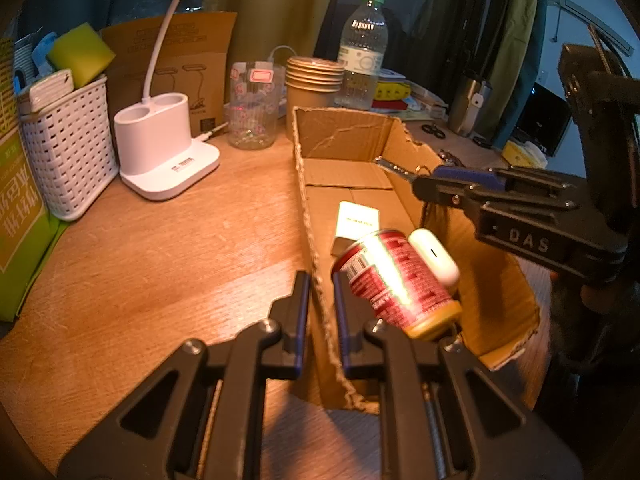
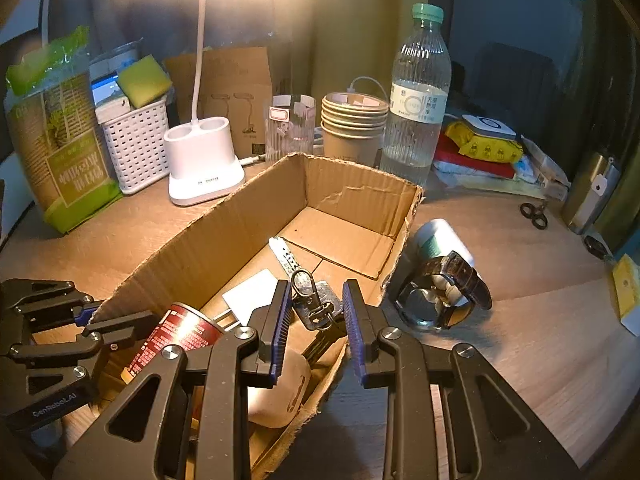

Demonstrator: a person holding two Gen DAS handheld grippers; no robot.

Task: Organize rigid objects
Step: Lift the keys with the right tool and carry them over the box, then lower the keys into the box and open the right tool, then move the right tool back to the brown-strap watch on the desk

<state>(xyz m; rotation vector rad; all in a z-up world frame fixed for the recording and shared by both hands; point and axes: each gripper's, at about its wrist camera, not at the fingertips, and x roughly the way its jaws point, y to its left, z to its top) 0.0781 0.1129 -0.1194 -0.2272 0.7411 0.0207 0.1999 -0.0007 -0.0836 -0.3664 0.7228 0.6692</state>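
The left gripper (image 1: 320, 292) is clamped on the side wall of the open brown cardboard box (image 1: 344, 128). A metal key ring with clasp (image 2: 310, 300) is pinched by the right gripper (image 2: 316, 312) above the box interior.

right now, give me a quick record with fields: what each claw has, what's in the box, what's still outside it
left claw: shut on the near wall of the cardboard box
right claw: over the box, holding a metal keychain
in box: red can on its side, white earbud case, white card
outside box: wristwatch on the table, right of the box
behind box: desk lamp, lit
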